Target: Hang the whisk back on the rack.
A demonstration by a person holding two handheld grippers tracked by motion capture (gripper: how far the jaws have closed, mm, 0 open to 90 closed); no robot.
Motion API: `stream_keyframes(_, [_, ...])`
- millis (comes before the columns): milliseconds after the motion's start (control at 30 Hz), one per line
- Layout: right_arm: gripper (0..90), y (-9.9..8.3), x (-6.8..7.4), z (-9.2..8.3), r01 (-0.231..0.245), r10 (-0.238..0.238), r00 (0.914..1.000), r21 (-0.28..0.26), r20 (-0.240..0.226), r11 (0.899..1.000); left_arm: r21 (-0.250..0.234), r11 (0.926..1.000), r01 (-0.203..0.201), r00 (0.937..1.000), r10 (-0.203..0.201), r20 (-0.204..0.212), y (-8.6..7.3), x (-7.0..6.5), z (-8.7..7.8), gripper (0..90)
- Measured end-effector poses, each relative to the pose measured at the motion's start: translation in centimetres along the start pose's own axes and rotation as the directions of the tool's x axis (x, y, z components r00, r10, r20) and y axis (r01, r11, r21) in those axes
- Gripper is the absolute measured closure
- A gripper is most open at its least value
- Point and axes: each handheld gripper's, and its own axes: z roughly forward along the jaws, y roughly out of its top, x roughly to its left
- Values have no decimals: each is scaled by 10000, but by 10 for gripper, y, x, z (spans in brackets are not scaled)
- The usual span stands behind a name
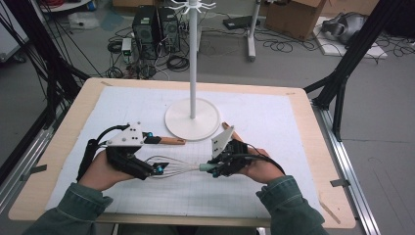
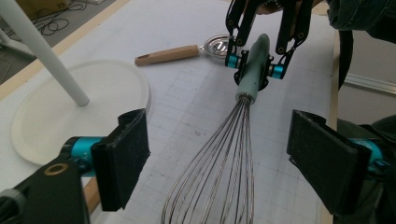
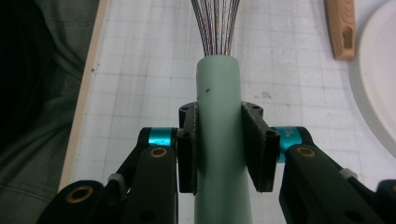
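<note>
A whisk [image 1: 178, 169] with a pale green handle [image 3: 217, 84] lies roughly level, low over the white gridded mat. My right gripper [image 1: 215, 169] is shut on that handle, its pads [image 3: 187, 149] pressing both sides. In the left gripper view that grip [image 2: 254, 69] shows at the top, with the whisk handle [image 2: 247, 91] below it. My left gripper [image 2: 224, 161] is open, its two pads [image 2: 121, 158] standing either side of the wire head without touching it. In the high view the left gripper [image 1: 157, 154] sits at the wire end.
A white stand with a round base [image 1: 192, 120] and a tall pole [image 1: 193, 58] stands just beyond the whisk. One wooden-handled utensil [image 1: 171, 141] lies by the left gripper. Another with a metal bowl [image 2: 217, 44] lies behind the right gripper. The table's front edge [image 1: 195, 220] is near the person's sleeves.
</note>
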Motion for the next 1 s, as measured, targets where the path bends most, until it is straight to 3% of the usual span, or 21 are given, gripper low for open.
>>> stream_keyframes(200, [690,11,0,5,183,-183,9998,-13,-49,9998,383,9985,-381,9991,373,205,8,-3,10,271])
stream_keyframes(367, [690,19,2,9,353,-353,9993,26,-90,9994,793,9926,-922,9940,871,666,15,-8,26,319])
stream_keyframes(500, [689,23,2,11,420,-420,9991,41,-74,9991,1052,9881,-1124,9909,1036,857,16,-11,37,332])
stream_keyframes(1000, [690,37,3,14,506,-505,9986,14,-134,9987,1638,9772,-1350,9871,1183,1078,15,-13,55,392])
